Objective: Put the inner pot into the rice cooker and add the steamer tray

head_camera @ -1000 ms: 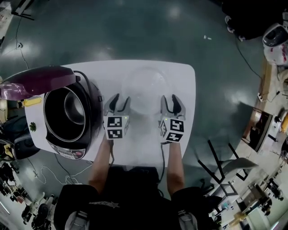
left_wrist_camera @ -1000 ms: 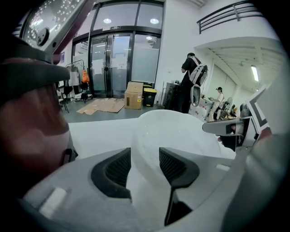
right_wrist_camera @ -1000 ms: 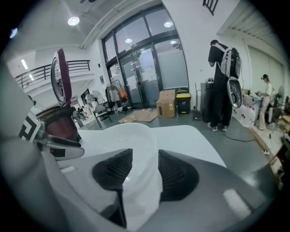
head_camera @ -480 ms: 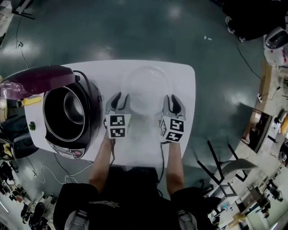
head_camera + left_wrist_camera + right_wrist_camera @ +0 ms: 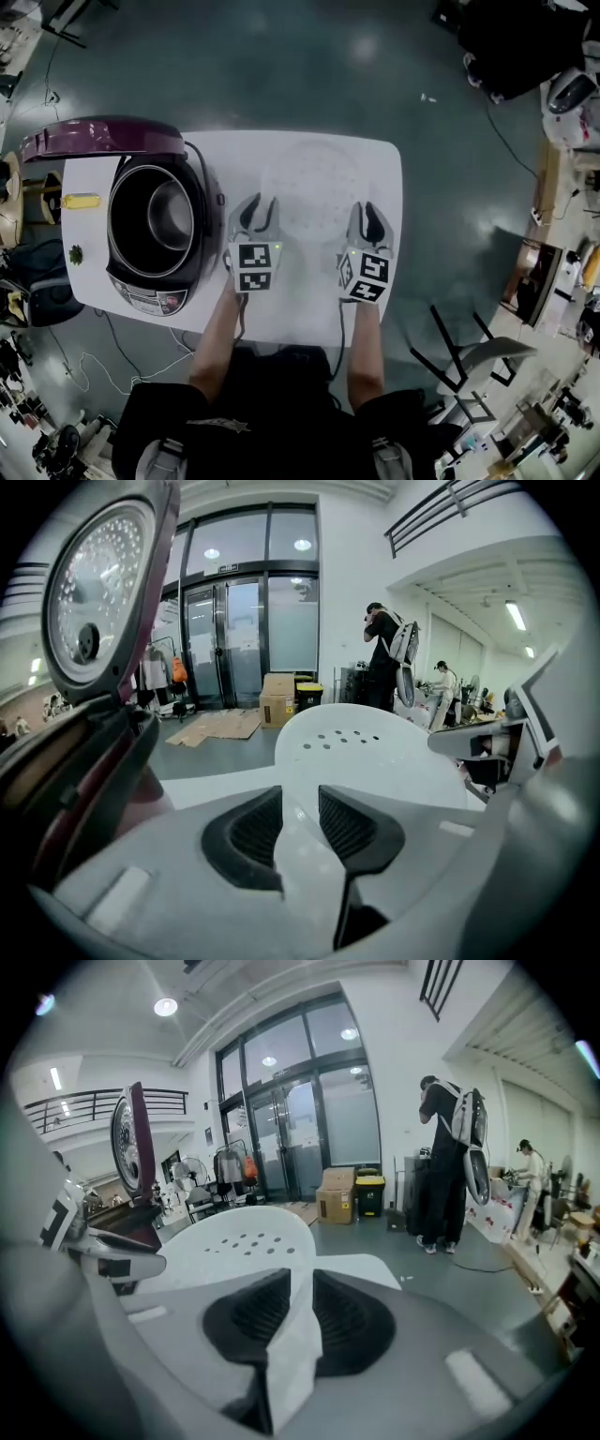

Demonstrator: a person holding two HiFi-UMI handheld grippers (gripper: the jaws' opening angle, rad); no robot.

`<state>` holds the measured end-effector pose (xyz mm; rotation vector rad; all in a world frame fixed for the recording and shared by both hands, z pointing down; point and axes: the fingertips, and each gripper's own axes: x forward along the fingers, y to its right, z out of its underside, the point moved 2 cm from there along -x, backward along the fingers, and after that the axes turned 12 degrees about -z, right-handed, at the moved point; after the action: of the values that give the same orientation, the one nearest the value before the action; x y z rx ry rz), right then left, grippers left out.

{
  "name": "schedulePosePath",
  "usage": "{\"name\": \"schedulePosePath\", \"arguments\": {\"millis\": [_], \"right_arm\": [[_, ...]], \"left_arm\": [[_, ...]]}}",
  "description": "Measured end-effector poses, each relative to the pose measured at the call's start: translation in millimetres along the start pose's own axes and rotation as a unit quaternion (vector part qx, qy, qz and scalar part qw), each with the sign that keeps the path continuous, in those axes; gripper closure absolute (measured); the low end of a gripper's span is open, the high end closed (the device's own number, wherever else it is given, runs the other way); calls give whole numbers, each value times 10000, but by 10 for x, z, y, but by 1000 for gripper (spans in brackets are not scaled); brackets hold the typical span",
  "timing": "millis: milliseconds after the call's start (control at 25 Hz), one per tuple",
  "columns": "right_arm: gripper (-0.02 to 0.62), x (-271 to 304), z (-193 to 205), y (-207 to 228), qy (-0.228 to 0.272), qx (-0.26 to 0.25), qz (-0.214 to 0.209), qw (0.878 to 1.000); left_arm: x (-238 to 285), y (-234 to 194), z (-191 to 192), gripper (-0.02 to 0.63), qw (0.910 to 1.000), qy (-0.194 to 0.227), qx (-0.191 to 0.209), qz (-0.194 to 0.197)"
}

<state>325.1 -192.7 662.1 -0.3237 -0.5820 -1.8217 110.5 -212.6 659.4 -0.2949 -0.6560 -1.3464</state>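
The white perforated steamer tray (image 5: 309, 183) hangs a little above the white table (image 5: 380, 159), held by its near rim on both sides. My left gripper (image 5: 258, 206) is shut on the tray's left rim (image 5: 305, 761), its jaws having just closed there. My right gripper (image 5: 368, 216) has just closed too and is shut on the right rim (image 5: 295, 1269). Left of the tray stands the black rice cooker (image 5: 127, 272), its maroon lid (image 5: 98, 136) raised. The metal inner pot (image 5: 173, 211) sits inside it.
A yellow item (image 5: 82, 200) and a small green thing (image 5: 75, 253) lie on the table left of the cooker. A chair frame (image 5: 469, 352) stands at the right of the table. A person with a backpack (image 5: 450, 1157) and cardboard boxes (image 5: 339, 1192) are far off.
Both grippers have closed on the tray's rim and risen, lifting it off the table. The head view has shifted, so the cooker appears further right.
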Motion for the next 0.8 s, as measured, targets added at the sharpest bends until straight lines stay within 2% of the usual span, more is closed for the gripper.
{"name": "schedulePosePath", "arguments": {"millis": [360, 800], "right_arm": [[529, -509, -469, -213, 504, -169, 102, 9985], [529, -1021, -886, -717, 974, -385, 225, 9942]], "left_arm": [[-530, -80, -423, 479, 9985, 539, -21, 4], [-1150, -400, -721, 479, 9953, 971, -3, 39]]}}
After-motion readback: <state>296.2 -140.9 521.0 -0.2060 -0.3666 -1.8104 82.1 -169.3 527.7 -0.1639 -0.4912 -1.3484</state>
